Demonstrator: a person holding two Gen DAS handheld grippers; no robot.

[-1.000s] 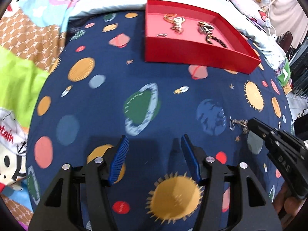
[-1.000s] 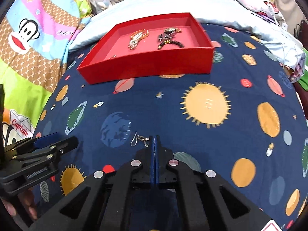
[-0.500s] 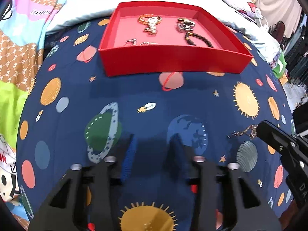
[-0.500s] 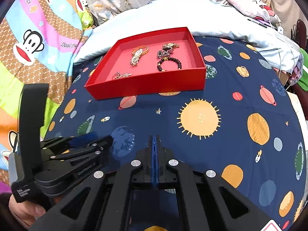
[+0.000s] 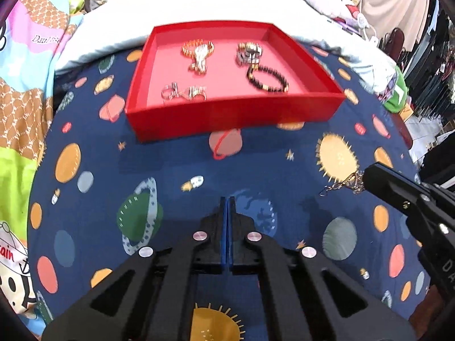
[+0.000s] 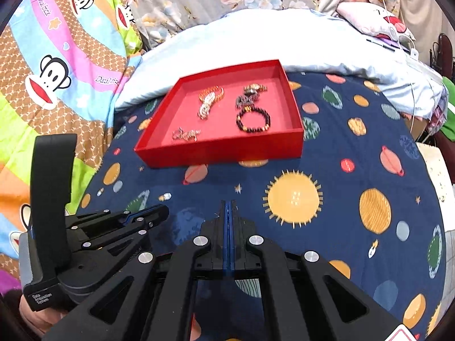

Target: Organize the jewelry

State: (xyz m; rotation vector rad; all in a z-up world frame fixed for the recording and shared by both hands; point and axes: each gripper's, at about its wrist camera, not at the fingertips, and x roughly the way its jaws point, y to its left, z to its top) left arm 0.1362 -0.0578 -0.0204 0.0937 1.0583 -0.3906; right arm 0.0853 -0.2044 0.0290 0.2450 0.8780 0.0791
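Observation:
A red tray (image 5: 227, 113) sits on the navy planet-print cloth, also in the right wrist view (image 6: 221, 150). It holds a gold bracelet (image 5: 197, 52), a watch (image 5: 249, 51), a dark bead bracelet (image 5: 267, 79) and small earrings (image 5: 184, 92). My right gripper (image 5: 366, 180) is shut on a gold earring (image 5: 341, 186) that dangles from its tip above the cloth, right of the tray's near side. In its own view (image 6: 228, 207) only a thin wire shows at the tip. My left gripper (image 5: 228, 201) is shut and empty, above the cloth in front of the tray.
The round cloth-covered surface (image 6: 341, 170) drops off on all sides. A cartoon monkey blanket (image 6: 51, 79) lies to the left and a pale blue pillow (image 6: 284, 34) behind the tray. Cables and clutter lie at the far right (image 5: 369, 28).
My left gripper has closed from wide open and both grippers have risen and drawn back. The right gripper has lifted the earring off the cloth.

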